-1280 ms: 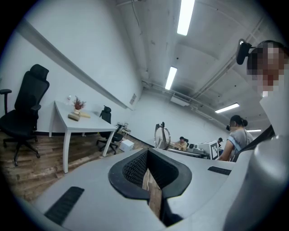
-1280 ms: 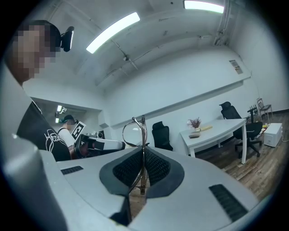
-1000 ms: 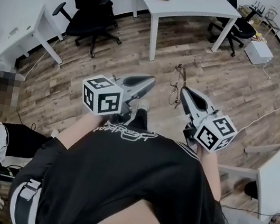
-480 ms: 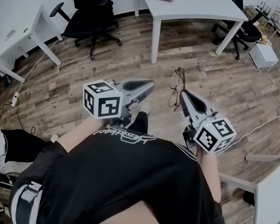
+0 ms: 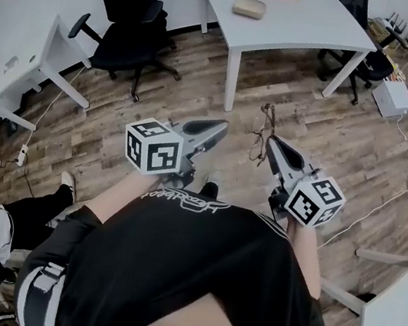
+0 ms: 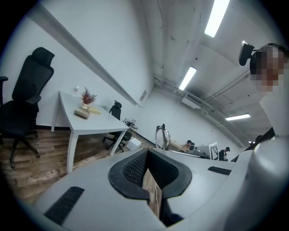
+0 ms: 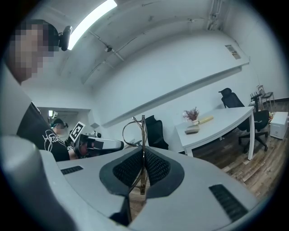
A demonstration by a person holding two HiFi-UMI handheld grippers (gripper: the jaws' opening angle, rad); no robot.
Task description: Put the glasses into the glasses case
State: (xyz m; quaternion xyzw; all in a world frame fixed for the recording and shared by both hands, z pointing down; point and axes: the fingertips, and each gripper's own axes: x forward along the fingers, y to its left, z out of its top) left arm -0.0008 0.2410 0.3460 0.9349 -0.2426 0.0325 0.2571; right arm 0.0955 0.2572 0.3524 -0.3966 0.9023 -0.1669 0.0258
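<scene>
Broadly, the wooden floor (image 5: 348,145) fills most of the head view, and a white surface (image 5: 314,25) stands at twelve o'clock, well apart from the person, with a black office chair (image 5: 130,5) at ten o'clock. Both tools are held out in front of the body, pointing toward that surface. The left tool (image 5: 222,126) has its jaws drawn together with nothing between them; only a sliver of floor shows past the pads. The right tool (image 5: 272,141) is clamped on the glasses (image 5: 261,133), pinching a thin metal part of the frame, so that the lenses stand up at about eleven o'clock from its tip. The case (image 5: 249,7), a small tan thing, lies on the far surface beside a small plant; whether its lid is open cannot be made out from here. The grip is probably the main worry: such a narrow hold on thin wire could let the glasses swing or slip out if the hand jolts. The light case may also skid when the empty tool pushes on it, and pressing the frame in crooked could bend it.
</scene>
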